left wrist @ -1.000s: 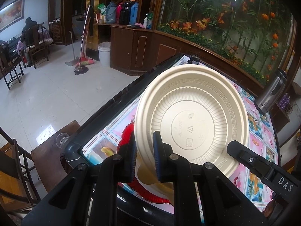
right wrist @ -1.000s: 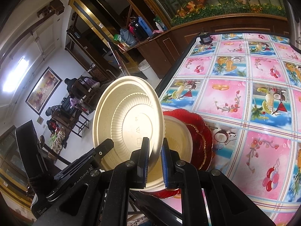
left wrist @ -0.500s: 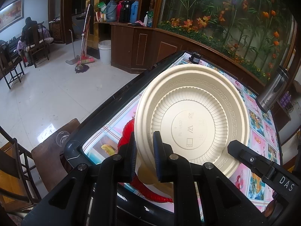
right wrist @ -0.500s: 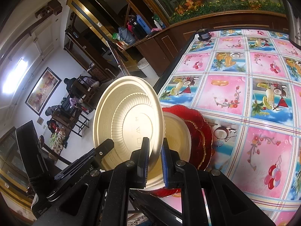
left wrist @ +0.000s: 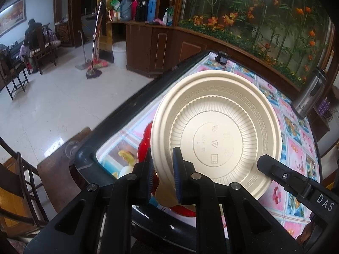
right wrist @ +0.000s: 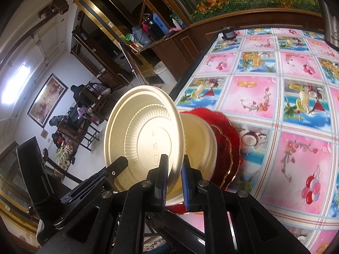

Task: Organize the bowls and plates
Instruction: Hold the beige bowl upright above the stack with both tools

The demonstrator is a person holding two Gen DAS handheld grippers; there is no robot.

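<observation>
Both grippers pinch the rim of one cream plate (left wrist: 216, 131), held tilted above the table (right wrist: 275, 97) edge. The left gripper (left wrist: 162, 177) and right gripper (right wrist: 174, 182) have jaws nearly together on it. Below lie a cream bowl (right wrist: 199, 139) and red plates (right wrist: 224, 135).

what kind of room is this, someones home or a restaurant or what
Probably a home dining and living area, though a small family eatery is possible. A table with a fruit-print tablecloth stands beside a wooden counter crowded with thermos flasks; a mop leans by a doorway, and a framed painting hangs above people seated on wooden chairs.
</observation>
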